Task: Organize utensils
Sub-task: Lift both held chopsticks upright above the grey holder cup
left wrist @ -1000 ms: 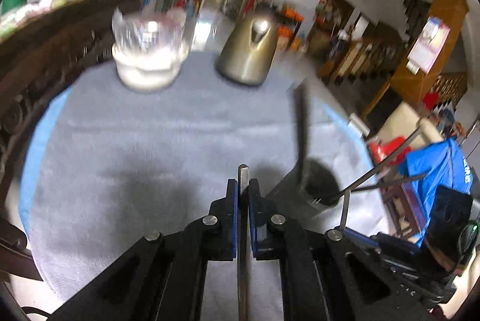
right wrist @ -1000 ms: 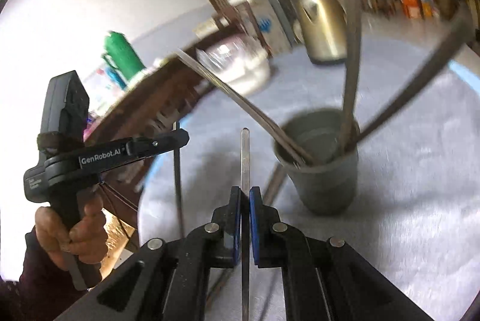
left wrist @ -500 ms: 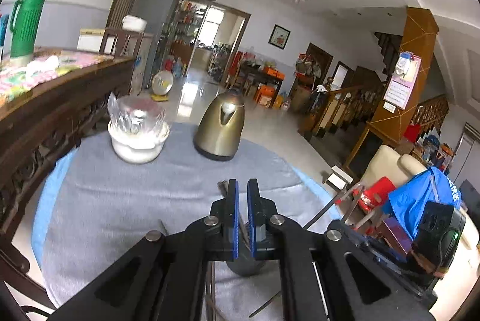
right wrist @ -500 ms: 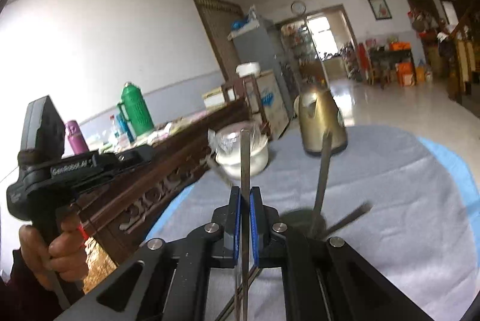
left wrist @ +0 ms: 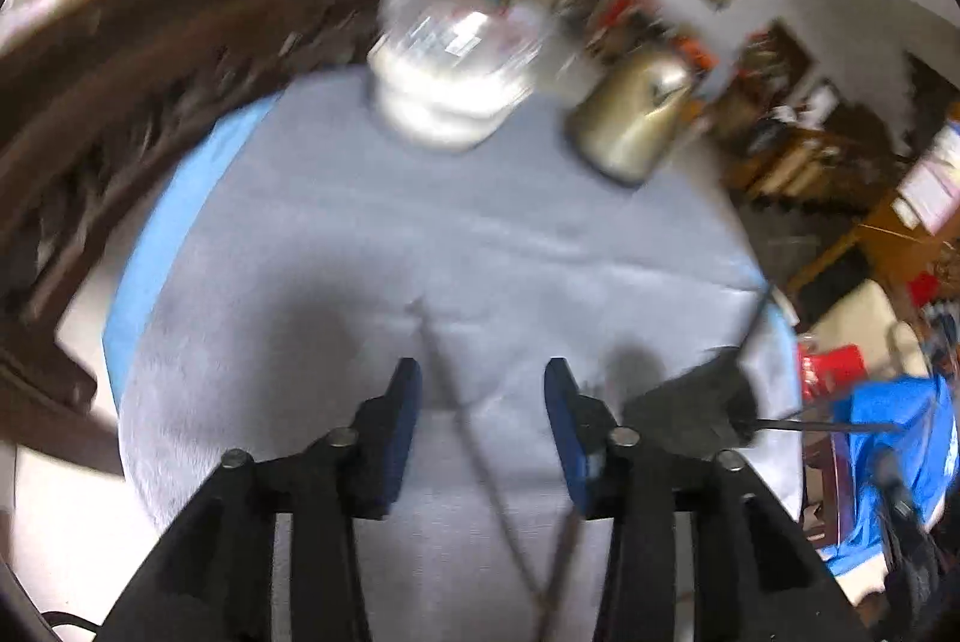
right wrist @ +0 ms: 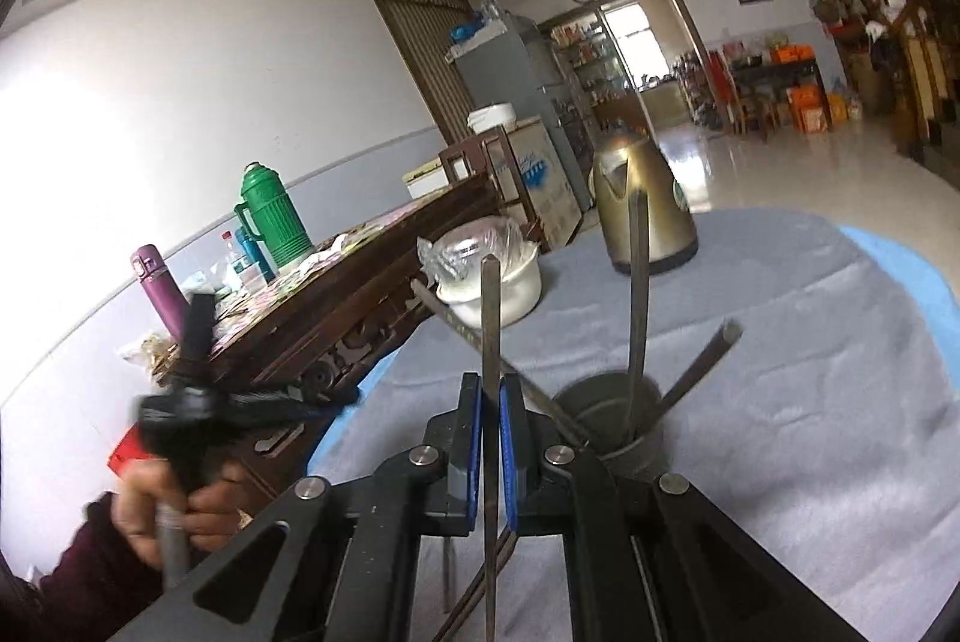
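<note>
In the left wrist view my left gripper [left wrist: 482,378] points down at the grey cloth and its jaws are opening. A thin metal utensil [left wrist: 447,378] runs between them, blurred, and neither pad presses on it. The dark holder cup [left wrist: 717,402] stands to the right with utensils sticking out. In the right wrist view my right gripper [right wrist: 491,390] is shut on a flat metal utensil [right wrist: 490,318] that stands upright. Just beyond it to the right, the holder cup [right wrist: 612,420] has three utensils leaning in it. A hand [right wrist: 174,510] holds the left gripper at the lower left.
A white bowl covered in plastic wrap [left wrist: 447,102] [right wrist: 492,282] and a gold kettle [left wrist: 630,126] [right wrist: 645,204] stand at the table's far side. A dark carved wooden sideboard [left wrist: 120,72] runs along the left. The grey cloth [left wrist: 480,234] has a blue edge.
My left gripper, shut on a flat utensil before, has swung up and back down and now stands with its jaws apart. My right gripper has risen a little, still gripping its utensil.
</note>
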Tool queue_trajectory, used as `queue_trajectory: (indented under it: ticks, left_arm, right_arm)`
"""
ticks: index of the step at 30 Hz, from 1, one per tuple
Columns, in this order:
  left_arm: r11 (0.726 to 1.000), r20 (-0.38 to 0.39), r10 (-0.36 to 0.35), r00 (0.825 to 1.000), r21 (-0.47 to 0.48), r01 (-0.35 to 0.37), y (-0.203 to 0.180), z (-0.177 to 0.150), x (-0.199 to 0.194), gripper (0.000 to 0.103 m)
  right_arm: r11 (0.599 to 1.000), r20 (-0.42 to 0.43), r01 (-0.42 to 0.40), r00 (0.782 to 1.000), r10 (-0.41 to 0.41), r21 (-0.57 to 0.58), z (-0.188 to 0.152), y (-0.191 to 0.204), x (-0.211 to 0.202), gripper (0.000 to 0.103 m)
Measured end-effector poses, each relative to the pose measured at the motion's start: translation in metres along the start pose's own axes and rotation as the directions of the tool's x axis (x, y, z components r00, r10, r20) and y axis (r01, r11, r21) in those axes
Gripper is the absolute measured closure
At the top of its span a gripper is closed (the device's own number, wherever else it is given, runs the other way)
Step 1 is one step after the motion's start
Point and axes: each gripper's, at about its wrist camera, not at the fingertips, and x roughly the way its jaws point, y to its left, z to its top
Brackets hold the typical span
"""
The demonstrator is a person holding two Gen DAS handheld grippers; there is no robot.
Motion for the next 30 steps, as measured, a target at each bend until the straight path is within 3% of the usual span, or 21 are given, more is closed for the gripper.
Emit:
queue_trajectory:
  ticks: [6,15,18,19,23,30]
  left_arm:
    - [0.991,-0.173,0.033,0.984,-0.126,-0.055,0.030,0.011,0.066,0.058]
    - [0.982,-0.272,0.080,0.959,-0.143,-0.122,0.013,0.033,0.118,0.055]
    - [0.978,-0.321,0.086,0.943,-0.153,-0.141,0.014,0.035,0.137,0.058]
    - [0.978,-0.299,0.096,0.949,-0.146,-0.146,0.013,0.037,0.137,0.058]
    - [0.984,-0.295,0.108,0.949,-0.107,-0.145,0.007,0.037,0.145,0.095]
    - [0.991,-0.181,0.061,0.982,-0.110,-0.082,0.004,0.023,0.119,0.097]
  right_arm:
    - [1.000,-0.028,0.008,1.000,-0.008,-0.010,-0.009,-0.001,0.005,0.097]
    - [1.000,-0.036,0.011,0.999,-0.010,0.021,-0.011,-0.017,0.002,0.097]
    - [1.000,-0.040,0.011,0.999,-0.010,0.023,-0.013,-0.019,0.001,0.097]
    - [1.000,-0.043,0.009,0.999,-0.008,0.024,-0.014,-0.020,0.000,0.097]
    - [1.000,-0.043,0.010,0.999,-0.008,0.024,-0.015,-0.018,0.000,0.097]
    - [0.999,-0.023,0.029,0.999,-0.029,-0.024,-0.012,-0.008,-0.006,0.097]
